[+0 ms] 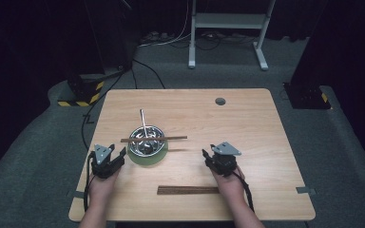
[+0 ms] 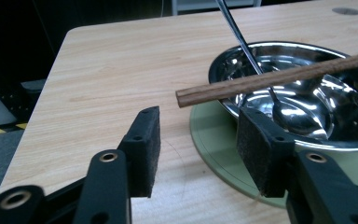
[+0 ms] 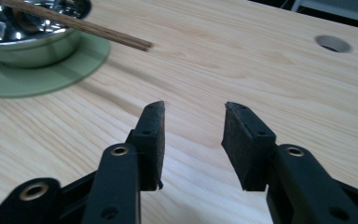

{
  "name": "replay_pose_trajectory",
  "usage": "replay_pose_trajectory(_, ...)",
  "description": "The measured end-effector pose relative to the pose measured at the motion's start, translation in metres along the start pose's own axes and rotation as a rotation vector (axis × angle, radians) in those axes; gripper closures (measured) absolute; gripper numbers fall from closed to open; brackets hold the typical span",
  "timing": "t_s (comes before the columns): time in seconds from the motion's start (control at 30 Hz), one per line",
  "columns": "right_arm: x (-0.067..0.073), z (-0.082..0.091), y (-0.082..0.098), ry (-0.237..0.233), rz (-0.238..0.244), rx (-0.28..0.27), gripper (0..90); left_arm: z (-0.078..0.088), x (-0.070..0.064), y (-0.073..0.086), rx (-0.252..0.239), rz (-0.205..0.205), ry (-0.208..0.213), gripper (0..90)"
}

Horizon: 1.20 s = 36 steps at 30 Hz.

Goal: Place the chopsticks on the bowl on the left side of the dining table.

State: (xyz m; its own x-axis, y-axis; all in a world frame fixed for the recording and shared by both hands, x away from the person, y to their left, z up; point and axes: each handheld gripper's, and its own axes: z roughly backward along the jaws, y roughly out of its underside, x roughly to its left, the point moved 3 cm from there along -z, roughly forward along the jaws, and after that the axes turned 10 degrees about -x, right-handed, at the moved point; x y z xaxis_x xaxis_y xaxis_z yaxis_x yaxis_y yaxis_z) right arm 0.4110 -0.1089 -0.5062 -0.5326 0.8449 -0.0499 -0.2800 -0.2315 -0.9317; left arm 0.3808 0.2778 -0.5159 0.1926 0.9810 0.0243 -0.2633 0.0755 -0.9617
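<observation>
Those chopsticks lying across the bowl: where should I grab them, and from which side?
Probably take the chopsticks by the end that sticks out past the steel bowl toward the right gripper. That end hangs free above the table, so open jaws could close around it from the right. The middle rests on the rim over the spoon, leaving less room.

table point(image 1: 266, 142): light wood | hole point(image 1: 220, 101): far right | white stand point(image 1: 228, 21): on floor beyond | floor point(image 1: 28, 156): grey carpet
</observation>
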Motion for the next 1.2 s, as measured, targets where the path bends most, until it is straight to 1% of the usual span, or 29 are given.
replay_pose_trajectory(0.03, -0.011, 0.011, 0.005, 0.013, -0.003, 0.003, 53.5, 0.002, -0.004, 0.000, 0.019, -0.010, 0.008, 46.3)
replay_pose_trajectory(0.07, -0.011, 0.011, 0.005, 0.013, -0.003, 0.003, 53.5, 0.002, -0.004, 0.000, 0.019, -0.010, 0.008, 45.1)
replay_pose_trajectory(0.1, -0.015, 0.015, 0.007, 0.020, -0.004, 0.005, 52.1, 0.002, -0.008, 0.001, 0.036, -0.016, 0.010, 45.1)
replay_pose_trajectory(0.13, -0.022, 0.021, 0.011, 0.029, -0.016, 0.015, 50.1, 0.002, -0.013, 0.001, 0.044, -0.007, 0.015, 44.6)
replay_pose_trajectory(0.17, -0.029, 0.026, 0.015, 0.037, -0.023, 0.020, 48.9, 0.003, -0.016, 0.001, 0.052, -0.016, 0.027, 44.4)
replay_pose_trajectory(0.2, -0.034, 0.030, 0.019, 0.045, -0.031, 0.027, 47.2, 0.003, -0.019, 0.001, 0.059, -0.014, 0.036, 44.2)
replay_pose_trajectory(0.23, -0.039, 0.033, 0.022, 0.050, -0.035, 0.033, 46.2, 0.003, -0.024, 0.001, 0.079, -0.037, 0.039, 43.7)
replay_pose_trajectory(0.27, -0.047, 0.038, 0.027, 0.058, -0.043, 0.039, 45.2, 0.002, -0.028, 0.001, 0.088, -0.035, 0.045, 43.4)
replay_pose_trajectory(0.37, -0.063, 0.048, 0.042, 0.071, -0.068, 0.075, 41.8, 0.002, -0.038, 0.004, 0.133, -0.004, 0.100, 42.0)
replay_pose_trajectory(0.4, -0.068, 0.051, 0.046, 0.083, -0.073, 0.084, 40.6, 0.004, -0.042, 0.007, 0.145, -0.019, 0.112, 41.4)
replay_pose_trajectory(0.43, -0.078, 0.057, 0.055, 0.095, -0.074, 0.100, 39.2, 0.005, -0.045, 0.011, 0.158, -0.036, 0.115, 40.9)
replay_pose_trajectory(0.47, -0.078, 0.057, 0.055, 0.095, -0.074, 0.100, 39.2, 0.006, -0.047, 0.014, 0.174, -0.048, 0.122, 40.9)
replay_pose_trajectory(0.5, -0.081, 0.060, 0.058, 0.101, -0.079, 0.106, 38.3, 0.008, -0.049, 0.018, 0.193, -0.052, 0.130, 40.5)
replay_pose_trajectory(0.53, -0.086, 0.062, 0.061, 0.105, -0.080, 0.116, 37.0, 0.010, -0.050, 0.021, 0.214, -0.045, 0.136, 40.1)
replay_pose_trajectory(0.57, -0.089, 0.065, 0.064, 0.111, -0.092, 0.127, 35.8, 0.012, -0.051, 0.024, 0.238, -0.040, 0.150, 38.7)
replay_pose_trajectory(0.6, -0.092, 0.068, 0.066, 0.112, -0.096, 0.140, 35.1, 0.013, -0.051, 0.026, 0.243, -0.039, 0.153, 38.7)
replay_pose_trajectory(0.63, -0.093, 0.070, 0.067, 0.113, -0.096, 0.144, 34.3, 0.015, -0.052, 0.029, 0.265, -0.049, 0.152, 38.4)
replay_pose_trajectory(0.67, -0.093, 0.072, 0.068, 0.117, -0.098, 0.155, 33.1, 0.015, -0.052, 0.031, 0.285, -0.048, 0.152, 38.0)
replay_pose_trajectory(0.7, -0.093, 0.072, 0.069, 0.119, -0.094, 0.169, 31.6, 0.015, -0.053, 0.033, 0.290, -0.036, 0.163, 37.1)
replay_pose_trajectory(0.73, -0.093, 0.073, 0.071, 0.125, -0.082, 0.188, 30.6, 0.016, -0.055, 0.034, 0.281, -0.036, 0.161, 35.1)
replay_pose_trajectory(0.77, -0.093, 0.072, 0.072, 0.127, -0.081, 0.219, 29.3, 0.016, -0.055, 0.035, 0.276, -0.042, 0.169, 34.5)
replay_pose_trajectory(0.83, -0.094, 0.073, 0.073, 0.124, -0.084, 0.220, 29.3, 0.016, -0.057, 0.036, 0.265, -0.048, 0.181, 34.5)
replay_pose_trajectory(0.87, -0.094, 0.073, 0.073, 0.117, -0.104, 0.224, 28.7, 0.015, -0.057, 0.036, 0.262, -0.053, 0.186, 34.2)
replay_pose_trajectory(0.9, -0.094, 0.073, 0.073, 0.117, -0.107, 0.221, 27.5, 0.015, -0.058, 0.036, 0.260, -0.047, 0.189, 33.6)
replay_pose_trajectory(1.03, -0.093, 0.072, 0.073, 0.112, -0.101, 0.222, 26.1, 0.014, -0.058, 0.036, 0.263, -0.049, 0.191, 33.5)
replay_pose_trajectory(1.1, -0.092, 0.073, 0.073, 0.111, -0.103, 0.227, 26.1, 0.014, -0.058, 0.035, 0.262, -0.060, 0.204, 33.5)
replay_pose_trajectory(1.17, -0.093, 0.073, 0.073, 0.111, -0.103, 0.227, 26.1, 0.014, -0.059, 0.035, 0.262, -0.062, 0.213, 33.4)
replay_pose_trajectory(1.2, -0.093, 0.073, 0.073, 0.111, -0.102, 0.226, 26.1, 0.014, -0.059, 0.036, 0.262, -0.055, 0.214, 33.3)
